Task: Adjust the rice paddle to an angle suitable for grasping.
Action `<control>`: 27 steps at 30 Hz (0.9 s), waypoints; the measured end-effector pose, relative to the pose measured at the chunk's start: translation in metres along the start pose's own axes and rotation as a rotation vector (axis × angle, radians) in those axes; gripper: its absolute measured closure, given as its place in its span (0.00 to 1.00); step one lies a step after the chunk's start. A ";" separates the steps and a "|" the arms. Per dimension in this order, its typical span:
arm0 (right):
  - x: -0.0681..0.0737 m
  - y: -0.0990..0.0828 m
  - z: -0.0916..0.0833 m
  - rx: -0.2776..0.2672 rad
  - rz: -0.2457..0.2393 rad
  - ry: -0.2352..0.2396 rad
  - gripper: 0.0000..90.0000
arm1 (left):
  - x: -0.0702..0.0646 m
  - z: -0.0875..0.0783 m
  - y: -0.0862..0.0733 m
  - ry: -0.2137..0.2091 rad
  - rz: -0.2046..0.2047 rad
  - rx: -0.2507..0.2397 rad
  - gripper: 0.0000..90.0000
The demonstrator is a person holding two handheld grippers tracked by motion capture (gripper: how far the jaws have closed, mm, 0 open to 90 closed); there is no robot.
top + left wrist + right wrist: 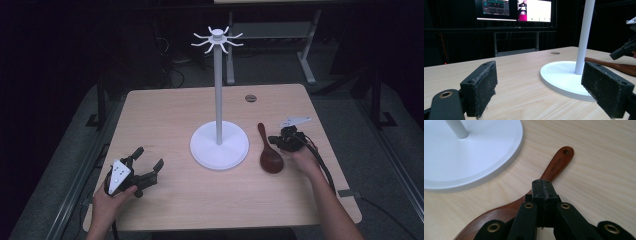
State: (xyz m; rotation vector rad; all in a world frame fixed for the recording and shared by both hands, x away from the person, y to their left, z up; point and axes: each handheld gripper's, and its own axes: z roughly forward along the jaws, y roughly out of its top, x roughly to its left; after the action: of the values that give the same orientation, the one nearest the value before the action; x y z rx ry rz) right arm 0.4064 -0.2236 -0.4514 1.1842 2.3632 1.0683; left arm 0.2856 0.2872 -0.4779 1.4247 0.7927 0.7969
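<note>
The wooden spoon (270, 152) lies flat on the table (165, 107) just right of the white hook stand (219, 145), handle hole pointing away, probably ready for hanging. The right gripper (543, 188), jaws pressed together and empty, sits over its handle. Well left of the stand, the left gripper (145, 167) rests wide apart, likely waiting.

Both grippers are black — the left gripper (148, 169) carries a white, dotted triangular plate. Brass rivets stud the right gripper (543, 187) linkage. Its pads are rough — a dark cable trails off.
</note>
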 end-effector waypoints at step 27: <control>0.065 -0.002 0.004 0.165 -0.021 0.086 1.00 | 0.000 0.000 0.000 -0.001 0.008 0.004 0.14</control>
State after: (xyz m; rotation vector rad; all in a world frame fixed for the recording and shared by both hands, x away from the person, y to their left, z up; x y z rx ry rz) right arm 0.3670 -0.1717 -0.4516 1.1862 2.5670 0.9511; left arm 0.2855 0.2875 -0.4778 1.4321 0.7889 0.8009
